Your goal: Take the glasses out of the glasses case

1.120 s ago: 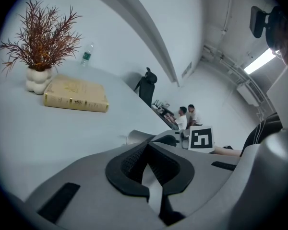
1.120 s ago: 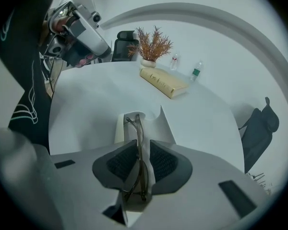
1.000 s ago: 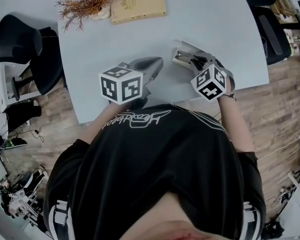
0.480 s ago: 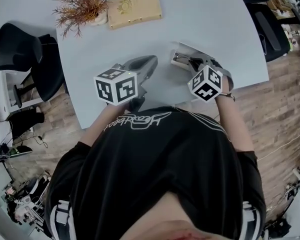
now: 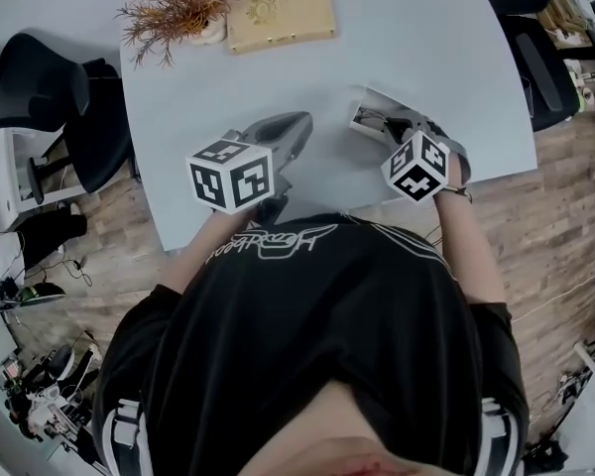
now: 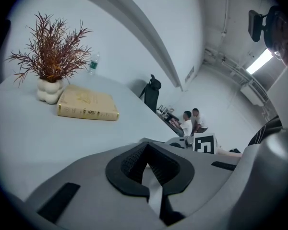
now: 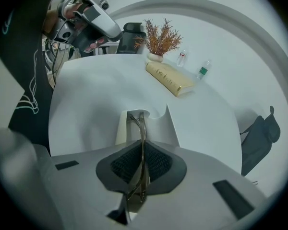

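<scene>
1. Right claw [image 7: 141,166] is closing on the glasses [image 7: 143,140], frame pinched between its pads.
2. The open glasses case [image 7: 121,128] sits on the table [image 7: 86,95] just ahead of that claw.
3. Left claw [image 6: 149,166] is narrow, nothing in it.

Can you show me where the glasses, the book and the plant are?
glasses [image 7: 143,145]: right gripper view, on the middle of the thin dark frame.
book [image 6: 89,101]: left gripper view, on its tan top cover.
plant [image 5: 171,3]: head view, on its reddish-brown branches.
</scene>
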Demonstrator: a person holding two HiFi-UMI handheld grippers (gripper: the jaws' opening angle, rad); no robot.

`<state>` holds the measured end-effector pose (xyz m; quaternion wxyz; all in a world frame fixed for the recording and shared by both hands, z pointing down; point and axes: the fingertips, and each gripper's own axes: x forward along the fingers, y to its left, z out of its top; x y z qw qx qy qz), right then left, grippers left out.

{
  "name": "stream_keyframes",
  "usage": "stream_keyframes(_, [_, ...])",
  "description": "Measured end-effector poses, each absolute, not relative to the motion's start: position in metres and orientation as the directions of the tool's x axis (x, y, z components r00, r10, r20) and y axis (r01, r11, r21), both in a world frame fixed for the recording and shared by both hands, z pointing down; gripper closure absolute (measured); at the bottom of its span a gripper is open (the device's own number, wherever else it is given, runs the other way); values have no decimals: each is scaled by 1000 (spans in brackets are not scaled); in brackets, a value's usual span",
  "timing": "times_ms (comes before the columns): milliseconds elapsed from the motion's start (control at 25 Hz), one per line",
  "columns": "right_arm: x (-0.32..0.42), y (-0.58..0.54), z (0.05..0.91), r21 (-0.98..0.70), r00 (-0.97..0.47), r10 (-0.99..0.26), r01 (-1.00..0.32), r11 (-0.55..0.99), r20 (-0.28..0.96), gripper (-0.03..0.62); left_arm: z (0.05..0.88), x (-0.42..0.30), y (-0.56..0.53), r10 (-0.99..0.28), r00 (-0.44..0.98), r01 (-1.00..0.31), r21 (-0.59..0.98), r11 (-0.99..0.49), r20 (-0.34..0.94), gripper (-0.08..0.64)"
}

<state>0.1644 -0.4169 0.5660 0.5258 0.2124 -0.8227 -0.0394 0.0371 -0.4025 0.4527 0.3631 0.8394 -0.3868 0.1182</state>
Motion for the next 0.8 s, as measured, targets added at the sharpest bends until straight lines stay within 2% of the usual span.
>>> stream_keyframes(800, [174,-428,561,347,-324,-442,-311,885,837,574,457,35,-391,-572,662,-744,518,-422,484,552])
